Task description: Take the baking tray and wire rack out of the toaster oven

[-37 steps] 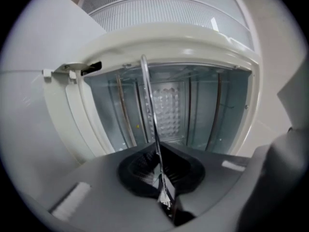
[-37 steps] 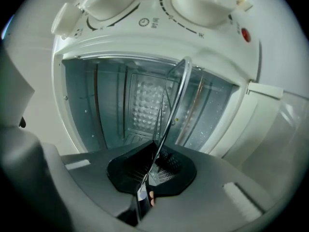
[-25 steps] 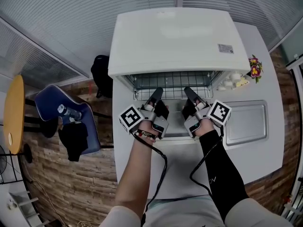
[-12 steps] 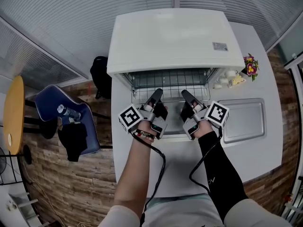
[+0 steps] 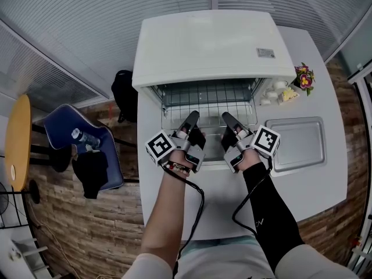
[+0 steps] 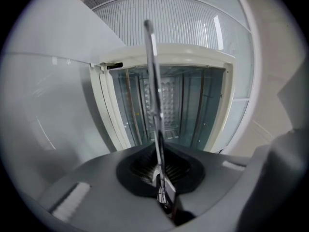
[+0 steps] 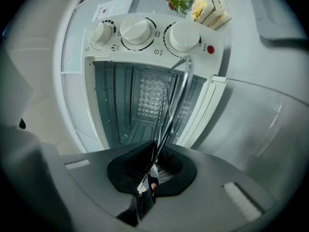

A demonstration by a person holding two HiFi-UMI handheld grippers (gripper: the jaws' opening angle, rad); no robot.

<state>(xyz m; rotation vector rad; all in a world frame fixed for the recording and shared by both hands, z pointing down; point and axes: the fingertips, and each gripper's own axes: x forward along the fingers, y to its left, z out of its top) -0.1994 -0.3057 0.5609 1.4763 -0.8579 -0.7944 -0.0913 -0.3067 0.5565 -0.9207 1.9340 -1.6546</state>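
A white toaster oven (image 5: pixel 209 45) stands on the white table with its glass door (image 5: pixel 212 156) folded down. The wire rack (image 5: pixel 209 100) sticks partway out of the oven mouth. My left gripper (image 5: pixel 192 118) is shut on the rack's front edge at the left. My right gripper (image 5: pixel 226 119) is shut on the same edge at the right. In the left gripper view the rack (image 6: pixel 153 95) runs edge-on out of the left gripper (image 6: pixel 161 178). The right gripper view shows the rack (image 7: pixel 171 105) pinched in the right gripper (image 7: pixel 149 170). The baking tray (image 5: pixel 297 144) lies on the table, right of the door.
Flowers (image 5: pixel 303 77) and sandwich pieces (image 5: pixel 279 95) sit beside the oven's right side, just behind the tray. Three knobs (image 7: pixel 137 31) line the oven's control panel. Off the table's left edge are a blue chair (image 5: pixel 87 144), a black bag (image 5: pixel 123 92) and a yellow round table (image 5: pixel 16 138).
A little more of the wire rack shows in front of the oven mouth. Both grippers keep their hold and have barely moved.
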